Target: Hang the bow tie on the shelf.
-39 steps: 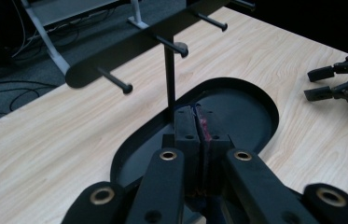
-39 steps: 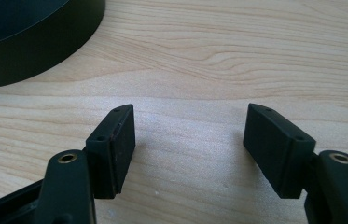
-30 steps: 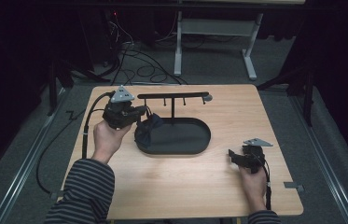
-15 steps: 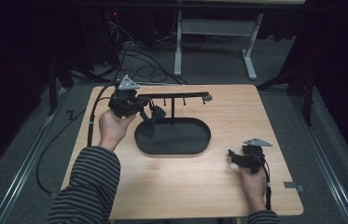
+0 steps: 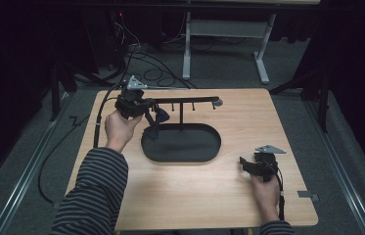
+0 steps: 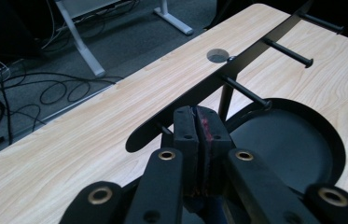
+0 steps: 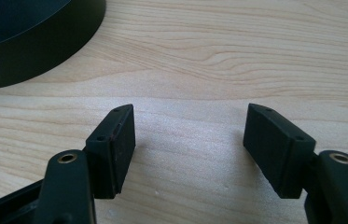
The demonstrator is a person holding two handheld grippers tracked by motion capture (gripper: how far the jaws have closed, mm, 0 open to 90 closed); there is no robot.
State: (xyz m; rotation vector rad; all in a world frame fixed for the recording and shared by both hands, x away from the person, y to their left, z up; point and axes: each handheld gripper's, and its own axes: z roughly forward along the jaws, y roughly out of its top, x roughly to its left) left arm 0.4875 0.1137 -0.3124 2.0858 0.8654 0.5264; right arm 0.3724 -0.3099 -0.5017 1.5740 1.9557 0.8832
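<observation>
Left gripper point(image 5: 151, 116) is raised beside the left end of the black peg rack point(image 5: 182, 102), jaws pressed together on a small dark item point(image 5: 156, 121) that hangs below them; what it is cannot be told. The item is not yet on a peg point(image 6: 246, 91), so the hanging step seems outstanding. The rack's black oval base tray point(image 5: 180, 142) holds nothing visible. Right gripper point(image 5: 249, 164) rests low near the table's right front, jaws spread, empty. The surface is a light wood table point(image 5: 209, 196); grey floor and cables point(image 5: 141, 54) lie beyond in a dark room.
</observation>
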